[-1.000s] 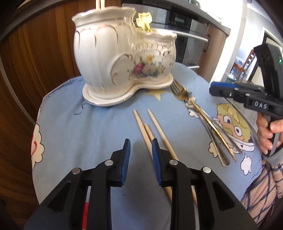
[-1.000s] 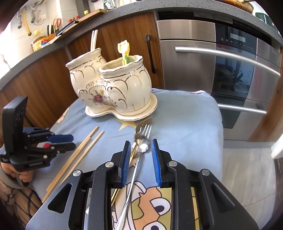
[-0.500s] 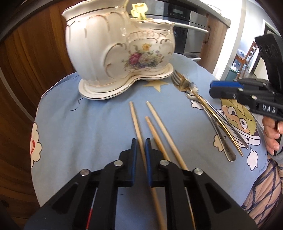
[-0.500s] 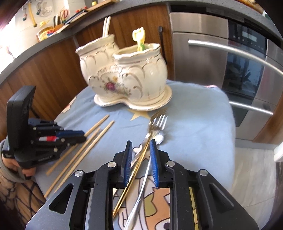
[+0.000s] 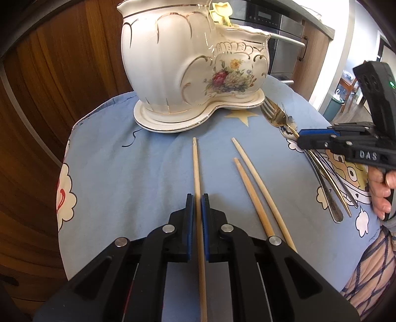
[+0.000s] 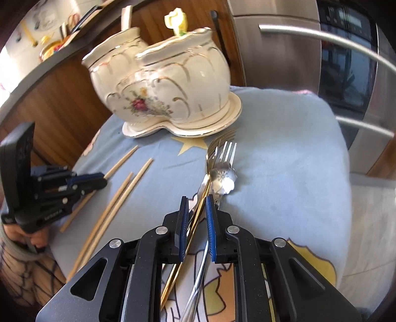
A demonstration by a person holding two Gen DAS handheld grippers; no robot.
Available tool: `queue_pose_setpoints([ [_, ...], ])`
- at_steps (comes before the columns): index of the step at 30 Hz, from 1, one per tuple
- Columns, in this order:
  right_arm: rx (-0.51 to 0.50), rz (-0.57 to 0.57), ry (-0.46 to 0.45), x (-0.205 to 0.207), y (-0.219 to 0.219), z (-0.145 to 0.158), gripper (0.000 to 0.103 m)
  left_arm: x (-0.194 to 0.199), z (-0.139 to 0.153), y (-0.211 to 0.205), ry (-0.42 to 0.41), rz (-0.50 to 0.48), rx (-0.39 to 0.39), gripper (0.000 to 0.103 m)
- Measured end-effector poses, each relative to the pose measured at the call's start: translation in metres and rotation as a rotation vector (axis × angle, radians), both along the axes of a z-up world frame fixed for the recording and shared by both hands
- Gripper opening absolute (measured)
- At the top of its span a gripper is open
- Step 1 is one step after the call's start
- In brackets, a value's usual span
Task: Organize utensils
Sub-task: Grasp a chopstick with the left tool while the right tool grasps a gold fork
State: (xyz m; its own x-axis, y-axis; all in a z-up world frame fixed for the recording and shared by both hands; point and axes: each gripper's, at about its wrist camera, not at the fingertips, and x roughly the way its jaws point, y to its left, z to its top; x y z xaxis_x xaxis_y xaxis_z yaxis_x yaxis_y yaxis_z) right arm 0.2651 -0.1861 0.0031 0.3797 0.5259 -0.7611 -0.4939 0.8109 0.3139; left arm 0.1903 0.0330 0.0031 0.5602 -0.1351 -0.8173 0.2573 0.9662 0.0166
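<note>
A white floral two-pot ceramic holder [image 5: 198,67] [image 6: 160,84] stands at the back of a blue cloth. Three wooden chopsticks lie in front of it. My left gripper [image 5: 197,198] is shut on one chopstick [image 5: 196,168]; the other two chopsticks [image 5: 255,188] lie just to its right. My right gripper [image 6: 196,200] is low over a pile of cutlery, its jaws narrowed around a gold fork [image 6: 198,213]; a silver fork [image 6: 229,151] and a silver spoon [image 6: 222,178] lie beside it. I cannot tell whether the jaws press the gold fork.
The blue cartoon-print cloth [image 5: 123,178] covers a small round surface. Wooden cabinets [image 5: 49,74] stand behind on the left, a steel oven [image 6: 346,74] behind on the right. A yellow-topped utensil [image 6: 177,21] stands in the holder.
My left gripper closed on the leftmost chopstick and moved forward. My right gripper dropped lower over the cutlery and its jaws narrowed around the gold fork.
</note>
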Motion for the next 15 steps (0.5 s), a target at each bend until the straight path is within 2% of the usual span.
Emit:
queue_pose_setpoints([
  [9, 0.060, -0.014, 0.044, 0.003, -0.008, 0.000, 0.008, -0.003, 0.001, 0.006, 0.003, -0.002, 0.008, 0.007],
  [15, 0.024, 0.044, 0.045, -0.020, -0.006, 0.003, 0.007, -0.006, 0.001, 0.011, 0.015, -0.015, 0.007, 0.007],
])
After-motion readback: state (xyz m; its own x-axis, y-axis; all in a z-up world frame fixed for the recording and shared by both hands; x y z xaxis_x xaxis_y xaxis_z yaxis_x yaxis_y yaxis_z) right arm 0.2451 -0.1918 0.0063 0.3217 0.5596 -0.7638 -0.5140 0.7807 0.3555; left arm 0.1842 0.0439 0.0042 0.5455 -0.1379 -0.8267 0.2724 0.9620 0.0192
